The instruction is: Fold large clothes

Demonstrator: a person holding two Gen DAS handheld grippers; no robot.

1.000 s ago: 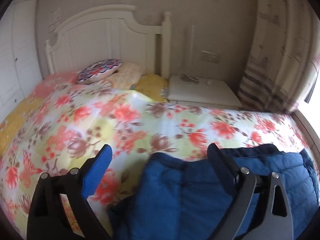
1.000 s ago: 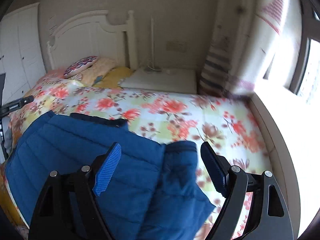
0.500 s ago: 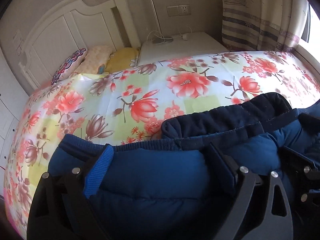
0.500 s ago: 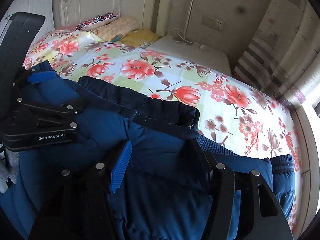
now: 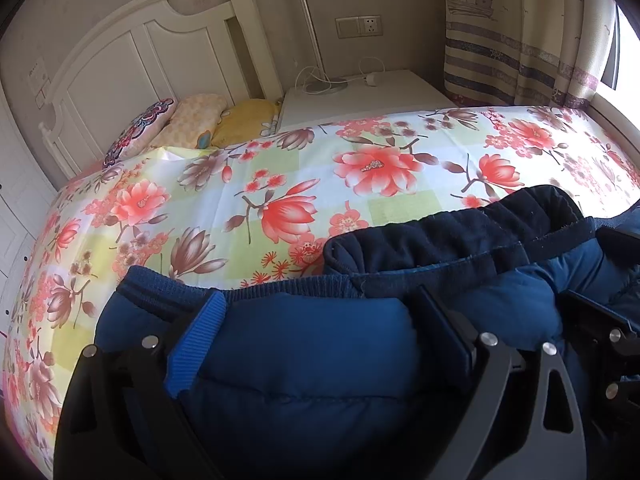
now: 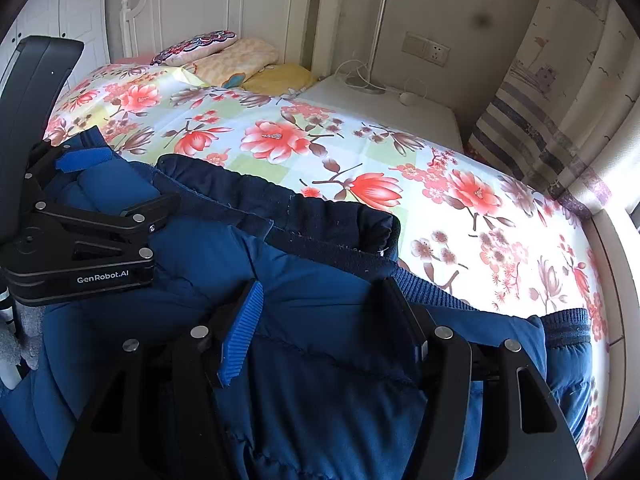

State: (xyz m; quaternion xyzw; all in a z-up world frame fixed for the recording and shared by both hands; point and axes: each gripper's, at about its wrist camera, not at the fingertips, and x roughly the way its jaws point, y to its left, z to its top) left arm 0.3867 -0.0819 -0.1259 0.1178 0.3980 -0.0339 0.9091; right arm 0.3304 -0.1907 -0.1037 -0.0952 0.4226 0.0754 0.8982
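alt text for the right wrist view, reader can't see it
The right gripper straddles a blue padded jacket on a floral bedspread, fingers apart with fabric bunched between them. The left gripper sits on the jacket at left; pillows and a white headboard lie beyond.

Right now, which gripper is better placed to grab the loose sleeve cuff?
Right. The right gripper sits on the blue puffer jacket just beside the ribbed sleeve cuff at that edge. The left gripper straddles the jacket's opposite end, far from it.
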